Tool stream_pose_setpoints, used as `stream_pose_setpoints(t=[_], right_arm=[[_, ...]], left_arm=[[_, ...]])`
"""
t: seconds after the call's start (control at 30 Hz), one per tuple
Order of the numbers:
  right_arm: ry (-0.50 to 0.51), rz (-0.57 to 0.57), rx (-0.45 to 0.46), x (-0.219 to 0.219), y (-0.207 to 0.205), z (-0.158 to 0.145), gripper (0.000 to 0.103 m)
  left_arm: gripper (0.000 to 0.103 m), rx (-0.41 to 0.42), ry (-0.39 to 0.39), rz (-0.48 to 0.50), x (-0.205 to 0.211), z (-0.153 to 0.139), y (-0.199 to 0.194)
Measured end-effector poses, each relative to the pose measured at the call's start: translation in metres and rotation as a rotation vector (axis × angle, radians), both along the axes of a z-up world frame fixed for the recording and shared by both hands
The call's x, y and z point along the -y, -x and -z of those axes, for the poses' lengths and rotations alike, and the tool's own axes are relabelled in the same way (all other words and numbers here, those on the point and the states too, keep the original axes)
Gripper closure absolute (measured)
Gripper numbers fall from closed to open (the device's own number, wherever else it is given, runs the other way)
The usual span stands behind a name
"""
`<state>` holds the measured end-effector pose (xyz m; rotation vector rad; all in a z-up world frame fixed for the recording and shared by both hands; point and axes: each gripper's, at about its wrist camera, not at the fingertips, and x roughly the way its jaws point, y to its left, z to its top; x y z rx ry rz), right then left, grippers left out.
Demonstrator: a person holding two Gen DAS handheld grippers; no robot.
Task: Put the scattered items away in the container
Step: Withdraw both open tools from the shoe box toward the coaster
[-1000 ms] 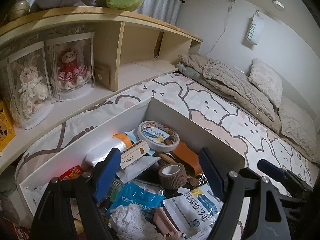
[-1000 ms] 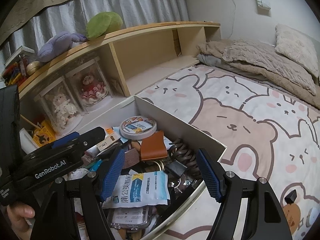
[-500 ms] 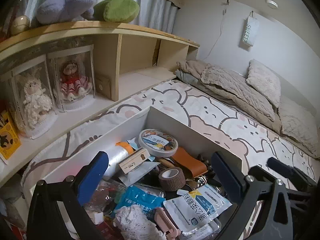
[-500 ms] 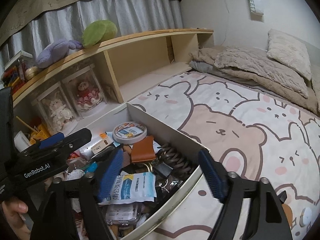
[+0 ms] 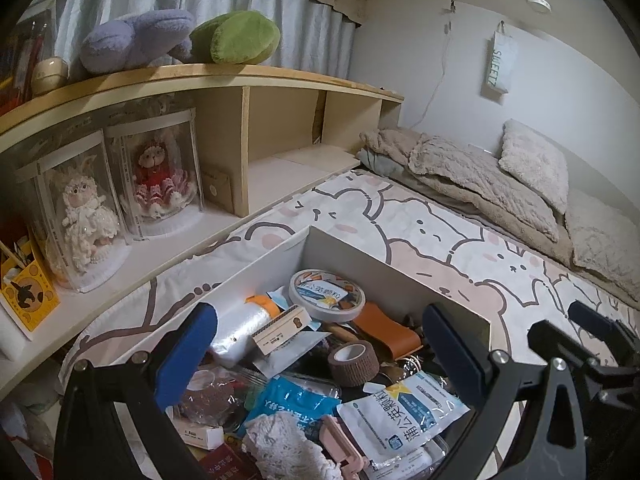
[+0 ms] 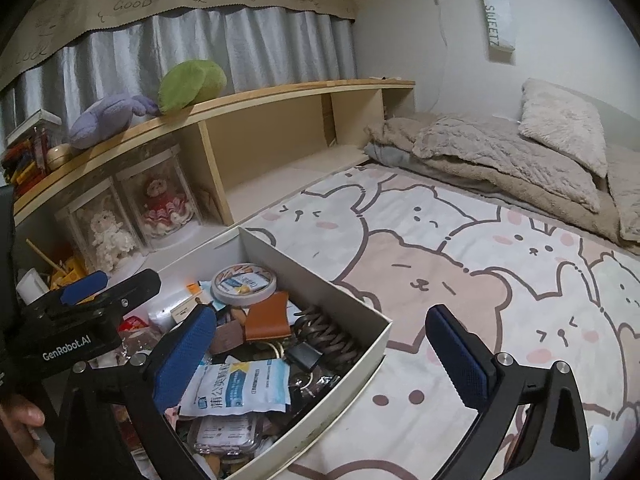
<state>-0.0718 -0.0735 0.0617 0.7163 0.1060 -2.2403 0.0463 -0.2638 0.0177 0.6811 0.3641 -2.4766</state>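
A white cardboard container (image 5: 256, 268) sits on the bear-print bedspread, crammed with several items: a round tape tin (image 5: 326, 290), a brown bandage roll (image 5: 352, 358), a white-and-blue packet (image 5: 404, 412) and a tan leather piece (image 5: 384, 326). My left gripper (image 5: 320, 344) hovers over it, open and holding nothing. My right gripper (image 6: 320, 346) hangs over the container's right wall (image 6: 320, 284), its jaws opening with nothing gripped between them. The same packet (image 6: 240, 386) and tin (image 6: 244, 282) show in the right wrist view. The left gripper (image 6: 112, 286) shows there at the left.
A wooden shelf unit (image 5: 248, 80) runs along the left, with boxed dolls (image 5: 160, 176) and plush toys (image 5: 180, 36) on top. Folded blankets and pillows (image 6: 520, 148) lie at the far end. A hand (image 6: 20, 420) holds the left gripper. A small white item (image 6: 598, 440) lies on the bedspread.
Both grippers' jaws have spread wider. Both views have drawn back slightly from the container, showing more of the bedspread. Nothing was picked up.
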Motion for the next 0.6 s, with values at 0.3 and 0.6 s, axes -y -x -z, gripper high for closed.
stream_pose_setpoints(t=[0.3, 0.6], right_arm=[[-0.008, 0.015, -0.016, -0.0065, 0.0001, -0.0022, 0.0], [-0.002, 0.021, -0.023, -0.01, -0.0025, -0.0065, 0.0]], left_arm=[[0.0, -0.007, 0.008, -0.002, -0.0036, -0.0034, -0.0001], [0.0, -0.023, 0.005, 0.031, -0.0101, -0.008, -0.0008]])
